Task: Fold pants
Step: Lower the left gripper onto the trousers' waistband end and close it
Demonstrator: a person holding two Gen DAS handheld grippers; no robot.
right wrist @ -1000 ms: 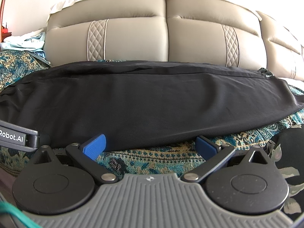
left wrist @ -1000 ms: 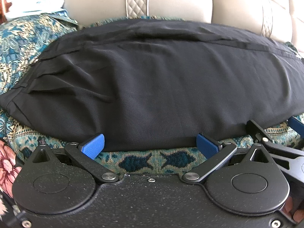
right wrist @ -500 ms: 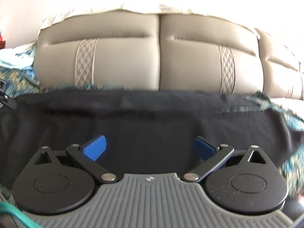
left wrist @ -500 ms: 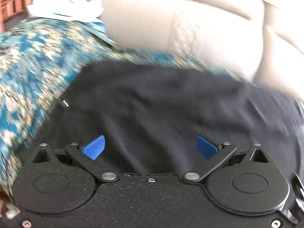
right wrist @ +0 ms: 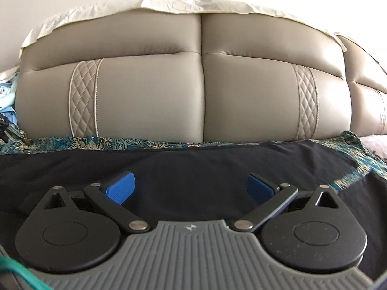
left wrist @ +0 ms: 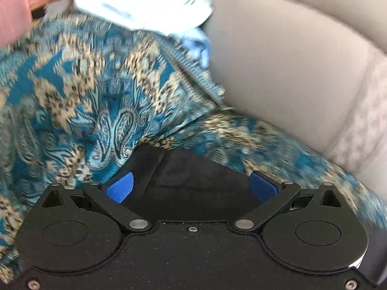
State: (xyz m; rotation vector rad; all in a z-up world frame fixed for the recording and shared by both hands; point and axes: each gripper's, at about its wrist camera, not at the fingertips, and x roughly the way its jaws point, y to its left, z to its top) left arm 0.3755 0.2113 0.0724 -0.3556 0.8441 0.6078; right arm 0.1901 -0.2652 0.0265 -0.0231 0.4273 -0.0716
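Note:
The black pants lie flat on a teal paisley cover over a sofa seat. In the right wrist view they stretch across the whole width below the backrest. My right gripper is open, its blue pads spread just over the cloth. In the left wrist view only a corner of the pants shows, at the left end of the garment. My left gripper is open with that corner between its blue pads; nothing is gripped.
The teal paisley cover rises in a fold to the left of the pants. The grey leather backrest stands right behind. A pale blue cloth heap lies at the far left. A white sheet drapes the backrest top.
Both grippers have moved forward and over the pants. The left one swung to the garment's left end, the right one closer to the backrest. Both stayed open.

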